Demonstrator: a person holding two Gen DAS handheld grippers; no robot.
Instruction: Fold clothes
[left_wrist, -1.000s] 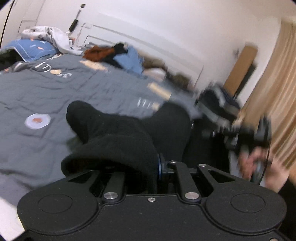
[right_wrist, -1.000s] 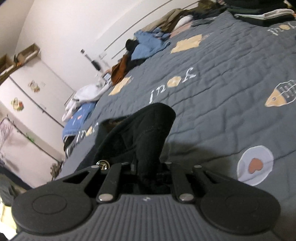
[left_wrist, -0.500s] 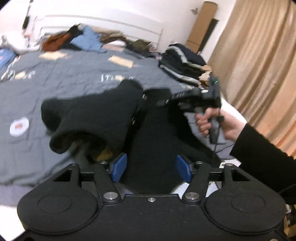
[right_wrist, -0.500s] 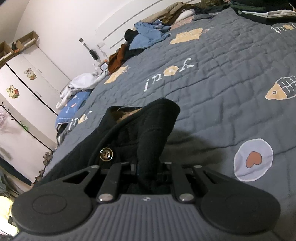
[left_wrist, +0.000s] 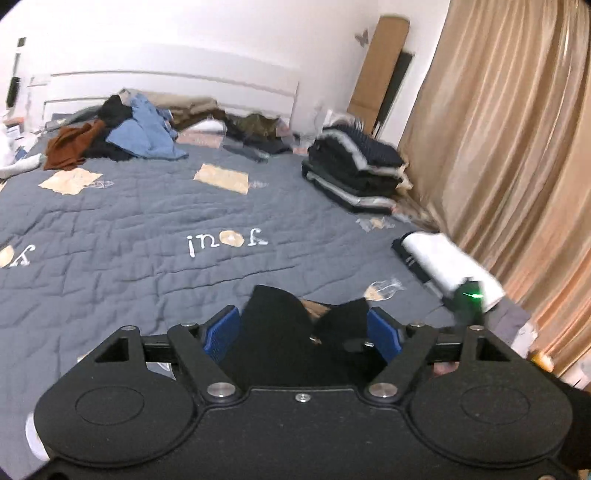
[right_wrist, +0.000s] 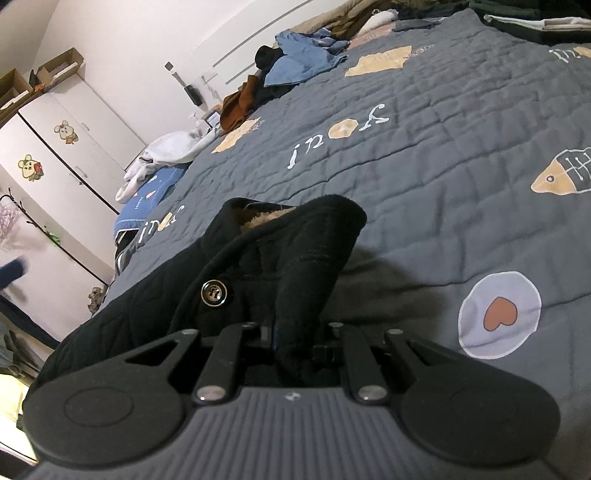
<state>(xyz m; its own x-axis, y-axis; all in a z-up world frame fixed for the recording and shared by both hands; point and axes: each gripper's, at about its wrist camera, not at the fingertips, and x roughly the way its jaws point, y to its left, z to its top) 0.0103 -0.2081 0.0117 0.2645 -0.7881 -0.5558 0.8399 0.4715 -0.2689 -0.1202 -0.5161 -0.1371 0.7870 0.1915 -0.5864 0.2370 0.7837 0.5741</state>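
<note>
Overhead-free, grey quilted bedspread, beige curtain.

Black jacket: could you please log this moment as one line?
left gripper: opening, black jacket between pads | right gripper: shut on black jacket | bed: under jacket

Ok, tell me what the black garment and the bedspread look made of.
Black garment: looks like soft matte fleece or brushed cotton, with a tan fuzzy lining at the opening and a shiny metal snap. Bedspread: probably quilted cotton, matte grey, stitched in a grid.
</note>
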